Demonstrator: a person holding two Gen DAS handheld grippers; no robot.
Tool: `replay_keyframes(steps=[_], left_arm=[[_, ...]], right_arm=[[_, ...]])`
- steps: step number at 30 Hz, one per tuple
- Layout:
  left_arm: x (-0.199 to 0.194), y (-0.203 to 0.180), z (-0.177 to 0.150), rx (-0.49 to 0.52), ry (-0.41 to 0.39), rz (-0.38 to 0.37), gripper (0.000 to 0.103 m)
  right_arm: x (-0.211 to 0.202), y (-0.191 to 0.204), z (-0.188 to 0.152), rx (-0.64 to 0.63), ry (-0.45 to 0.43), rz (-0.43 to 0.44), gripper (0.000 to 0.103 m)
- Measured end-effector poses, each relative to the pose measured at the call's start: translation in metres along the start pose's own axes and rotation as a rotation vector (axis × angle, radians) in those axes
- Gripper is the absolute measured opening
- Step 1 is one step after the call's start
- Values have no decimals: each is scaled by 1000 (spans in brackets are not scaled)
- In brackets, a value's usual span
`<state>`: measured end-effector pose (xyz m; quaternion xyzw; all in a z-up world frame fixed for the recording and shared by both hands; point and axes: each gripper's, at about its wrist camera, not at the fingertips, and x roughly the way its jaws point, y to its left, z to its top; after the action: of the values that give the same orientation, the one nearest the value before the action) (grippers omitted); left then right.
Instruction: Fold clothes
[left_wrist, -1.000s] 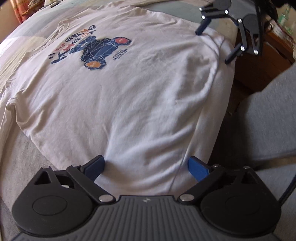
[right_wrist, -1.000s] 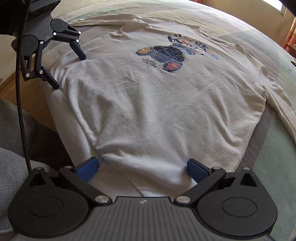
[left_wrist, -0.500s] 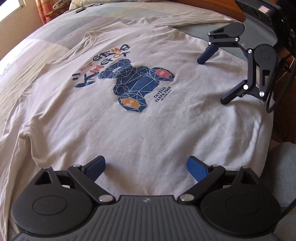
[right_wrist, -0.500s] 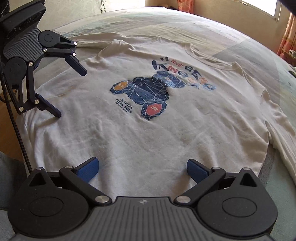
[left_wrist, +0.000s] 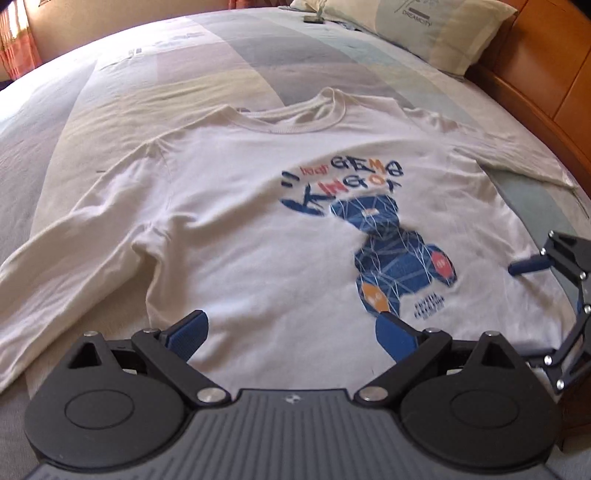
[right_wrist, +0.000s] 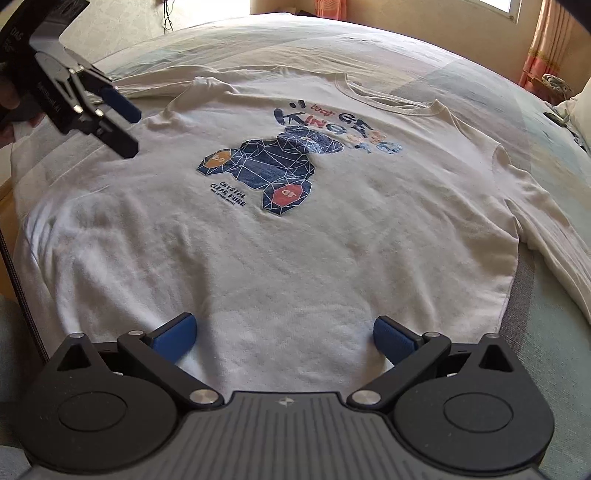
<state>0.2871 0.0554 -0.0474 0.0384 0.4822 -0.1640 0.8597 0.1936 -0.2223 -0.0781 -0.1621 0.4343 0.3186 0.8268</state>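
The white long-sleeved shirt (right_wrist: 280, 236) lies flat, print up, on the bed (left_wrist: 155, 74), unfolded, with the left gripper (left_wrist: 291, 334) and right gripper (right_wrist: 284, 338) poised open-fingered at its six-o'clock hem, so the first fold likely calls for pinching an edge.

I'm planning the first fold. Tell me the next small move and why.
Probably lower the left hand-held gripper to the left sleeve and pinch it, ready to fold inward. The shirt lies flat and print-up on the bed, sleeves spread out, and both the left and the right hand-held gripper are open and holding nothing.
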Motion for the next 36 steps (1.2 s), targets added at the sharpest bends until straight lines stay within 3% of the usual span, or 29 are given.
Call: replay_keyframes(steps=[5, 10, 13, 19, 24, 29, 34, 36], left_arm=[[35, 8, 5, -42, 6, -36, 97], [18, 8, -19, -33, 26, -78, 97], [-1, 25, -16, -61, 27, -102, 97], [-28, 103, 11, -127, -124, 57, 97], [-31, 176, 12, -212, -175, 199, 97], [-30, 220, -24, -287, -114, 265, 97], [-34, 252, -75, -404, -16, 307, 97], [-42, 257, -87, -408, -5, 319, 97]], right_arm=[[0, 2, 2, 8, 15, -15, 103], [3, 5, 8, 40, 53, -42, 103], [6, 5, 13, 59, 79, -49, 103], [15, 0, 37, 74, 228, -34, 103], [27, -10, 66, 158, 317, -8, 103], [41, -24, 122, 297, 259, 37, 103], [72, -24, 194, 341, 176, 152, 103], [90, -20, 222, 344, 176, 213, 103]])
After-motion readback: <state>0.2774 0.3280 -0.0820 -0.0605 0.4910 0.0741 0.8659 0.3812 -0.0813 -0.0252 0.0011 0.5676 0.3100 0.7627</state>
